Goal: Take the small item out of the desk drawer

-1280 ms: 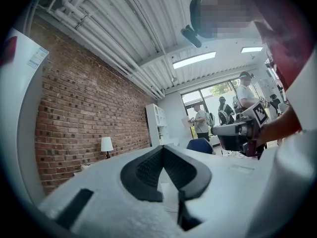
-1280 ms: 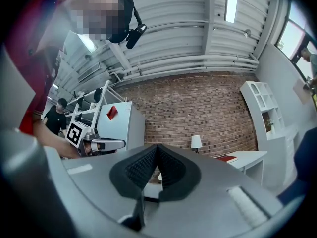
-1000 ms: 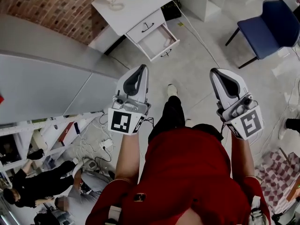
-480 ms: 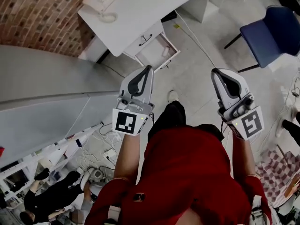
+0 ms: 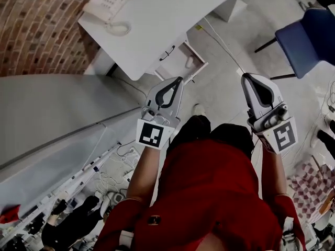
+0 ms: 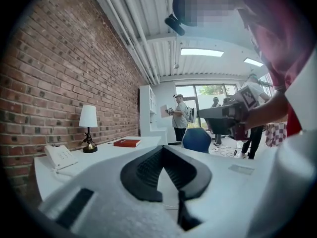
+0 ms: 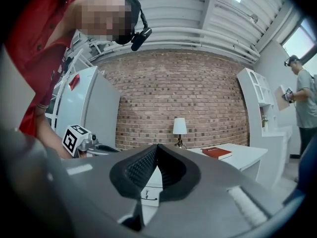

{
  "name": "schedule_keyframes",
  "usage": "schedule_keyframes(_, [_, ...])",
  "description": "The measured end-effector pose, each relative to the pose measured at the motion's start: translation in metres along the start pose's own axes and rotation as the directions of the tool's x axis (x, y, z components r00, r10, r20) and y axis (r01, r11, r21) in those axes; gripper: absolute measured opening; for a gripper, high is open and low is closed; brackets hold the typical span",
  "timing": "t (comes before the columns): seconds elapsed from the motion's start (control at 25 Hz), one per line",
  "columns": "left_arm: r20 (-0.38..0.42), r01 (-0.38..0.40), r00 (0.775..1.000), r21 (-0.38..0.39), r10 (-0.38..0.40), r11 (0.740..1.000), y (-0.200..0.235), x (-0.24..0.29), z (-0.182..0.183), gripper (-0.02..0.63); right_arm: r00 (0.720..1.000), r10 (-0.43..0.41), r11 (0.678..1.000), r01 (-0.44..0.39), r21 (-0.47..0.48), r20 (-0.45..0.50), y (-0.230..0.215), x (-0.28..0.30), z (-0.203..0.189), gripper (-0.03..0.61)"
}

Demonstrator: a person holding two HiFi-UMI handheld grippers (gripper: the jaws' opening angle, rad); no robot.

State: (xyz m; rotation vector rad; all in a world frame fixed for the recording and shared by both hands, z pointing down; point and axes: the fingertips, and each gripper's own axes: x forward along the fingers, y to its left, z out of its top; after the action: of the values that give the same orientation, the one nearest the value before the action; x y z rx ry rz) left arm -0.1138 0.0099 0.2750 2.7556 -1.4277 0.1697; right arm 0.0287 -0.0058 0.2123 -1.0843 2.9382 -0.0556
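A white desk [image 5: 157,14] stands against the brick wall. Its lower drawer [image 5: 175,67] is pulled open, below a closed drawer with a dark handle [image 5: 167,53]. A small pale item [image 5: 189,61] lies inside the open drawer. My left gripper [image 5: 179,80] is held above the floor, its tip just short of the drawer's front edge, jaws shut and empty [image 6: 162,148]. My right gripper [image 5: 248,78] hangs farther right over the floor, also shut with nothing in it [image 7: 157,146]. Past its jaws, the right gripper view shows a drawer front [image 7: 148,195].
A telephone [image 5: 107,7] sits on the desk's left end; a lamp [image 6: 88,128] and a red book [image 6: 127,143] stand farther along. A blue chair [image 5: 309,35] is at the right. A grey cabinet [image 5: 52,119] flanks the left. People stand at the back.
The desk and open drawer have come closer in the head view. Both grippers have moved forward toward the drawer, the left one nearest. Both stay shut.
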Motion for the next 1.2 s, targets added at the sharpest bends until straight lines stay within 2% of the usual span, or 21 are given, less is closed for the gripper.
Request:
schedule_keyframes(0.36, [-0.074,0.042,0.996,-0.058,-0.046,0.997,0.028,0.042,-0.059,0.002,0.997,-0.038,0.999,0.038,-0.002,-0.063,-0.022,0.031,-0.033,0.012])
schedule_keyframes(0.6, [-0.146,0.021,0.989,-0.085,-0.034,0.996,0.045,0.075,-0.105,0.002,0.997,-0.014,1.000,0.015,0.006,-0.081,-0.037,0.053,-0.064,0.011])
schedule_keyframes(0.96, [-0.266,0.011,0.964,-0.087,-0.034,0.996,0.064,0.126,-0.190,0.003,0.994,0.015,1.000,-0.014,0.012,-0.113,-0.070,0.079,-0.122,0.011])
schedule_keyframes(1.2, [-0.342,0.029,0.938,-0.080,-0.055,0.996,0.073,0.148,-0.251,0.003,0.993,0.017,1.000,-0.015,0.020,-0.117,-0.088,0.089,-0.156,0.011])
